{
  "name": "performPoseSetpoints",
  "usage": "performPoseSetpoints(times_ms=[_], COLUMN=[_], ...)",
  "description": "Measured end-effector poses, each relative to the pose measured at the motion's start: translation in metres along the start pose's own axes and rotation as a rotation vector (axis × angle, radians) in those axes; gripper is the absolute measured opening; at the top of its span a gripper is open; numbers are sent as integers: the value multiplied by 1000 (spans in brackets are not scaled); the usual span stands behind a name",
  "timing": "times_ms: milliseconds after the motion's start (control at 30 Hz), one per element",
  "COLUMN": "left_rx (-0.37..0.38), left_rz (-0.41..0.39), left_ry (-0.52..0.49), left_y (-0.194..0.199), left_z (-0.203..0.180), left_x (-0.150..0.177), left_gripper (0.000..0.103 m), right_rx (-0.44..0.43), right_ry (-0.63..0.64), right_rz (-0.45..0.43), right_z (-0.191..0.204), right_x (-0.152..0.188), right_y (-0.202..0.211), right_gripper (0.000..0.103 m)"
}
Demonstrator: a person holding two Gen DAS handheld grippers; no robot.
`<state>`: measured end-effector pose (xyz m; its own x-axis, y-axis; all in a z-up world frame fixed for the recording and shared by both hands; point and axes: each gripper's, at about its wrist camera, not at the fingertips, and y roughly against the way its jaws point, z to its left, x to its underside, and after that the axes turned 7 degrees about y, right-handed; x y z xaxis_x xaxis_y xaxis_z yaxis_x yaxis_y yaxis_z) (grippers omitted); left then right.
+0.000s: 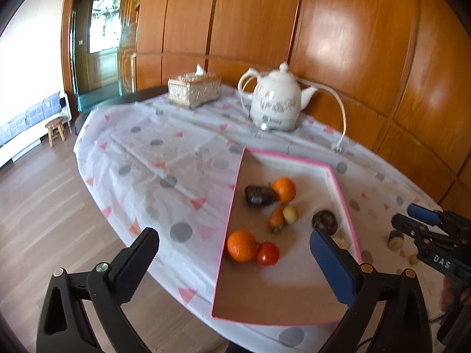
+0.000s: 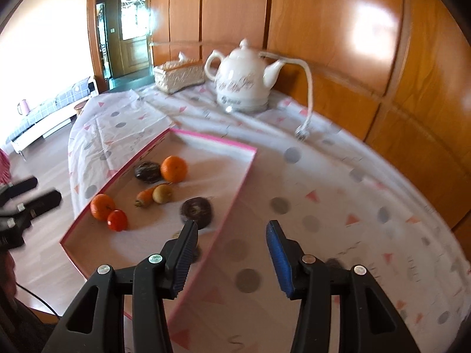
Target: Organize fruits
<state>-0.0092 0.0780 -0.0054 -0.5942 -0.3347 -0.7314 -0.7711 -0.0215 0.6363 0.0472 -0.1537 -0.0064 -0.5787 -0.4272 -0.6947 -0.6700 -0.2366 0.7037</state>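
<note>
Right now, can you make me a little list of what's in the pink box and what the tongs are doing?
box: pink-edged box, open, on the spotted tablecloth
oranges: two
tomato: one, touching the near orange
carrot: one, beside a small yellowish fruit
dark items: two
left tongs: open, empty
right tongs: open, empty
behind: white teapot, tissue box

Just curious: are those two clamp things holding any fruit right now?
No. The left gripper and right gripper both stand open with nothing between their pads.
</note>
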Motion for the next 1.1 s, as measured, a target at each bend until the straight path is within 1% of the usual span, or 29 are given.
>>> performPoseSetpoints(times_ms=[100, 133, 167, 233, 367, 400, 433, 500, 567, 633, 700, 767, 800, 833, 933, 1000, 1067, 1100], left_rx=[13, 31, 48, 99, 135, 142, 157, 169, 189, 208, 234, 262, 292, 315, 409, 450, 449, 447], left_rz=[-8, -4, 4, 15, 10, 6, -1, -15, -45, -85, -102, -103, -100, -91, -31, 31, 69, 103], left_ry=[2, 0, -1, 11, 10, 8, 1, -19, -48, -83, -118, -136, -145, -145, -125, -95, -78, -82], left_y=[1, 1, 1, 3, 6, 8, 9, 12, 17, 24, 30, 34, 36, 37, 35, 29, 24, 18], left_z=[-1, -2, -2, -1, -4, -5, -7, -11, -16, -24, -32, -39, -44, -47, -57, -62, -67, -70], left_x=[-4, -5, -6, -7, -9, -9, -10, -11, -12, -14, -13, -13, -13, -13, -16, -16, -15, -12], left_gripper=[103, 103, 103, 103, 103, 103, 103, 103, 103, 103, 103, 103, 103, 103, 103, 103, 103, 103], right_rx=[49, 70, 93, 85, 115, 122, 121, 129, 145, 169, 205, 234, 246, 258, 297, 325, 376, 408], right_ry=[-2, -9, -29, -61, -99, -111, -119, -137, -150, -167, -185, -209, -221, -235, -305, -396, -473, -501], right_rz=[-35, -37, -32, -17, 13, 23, 31, 55, 77, 98, 118, 141, 148, 156, 182, 184, 234, 258], right_z=[-12, -16, -23, -36, -65, -74, -79, -95, -111, -125, -141, -158, -166, -174, -198, -217, -233, -240], right_x=[8, 10, 14, 19, 34, 40, 44, 55, 66, 76, 88, 102, 108, 114, 135, 152, 163, 168], right_y=[14, 17, 20, 23, 32, 34, 35, 40, 45, 49, 53, 57, 59, 60, 63, 66, 65, 65], right_gripper=[49, 49, 49, 49, 49, 54, 57, 57, 57, 57, 58, 65, 74, 75, 75, 75, 75, 75])
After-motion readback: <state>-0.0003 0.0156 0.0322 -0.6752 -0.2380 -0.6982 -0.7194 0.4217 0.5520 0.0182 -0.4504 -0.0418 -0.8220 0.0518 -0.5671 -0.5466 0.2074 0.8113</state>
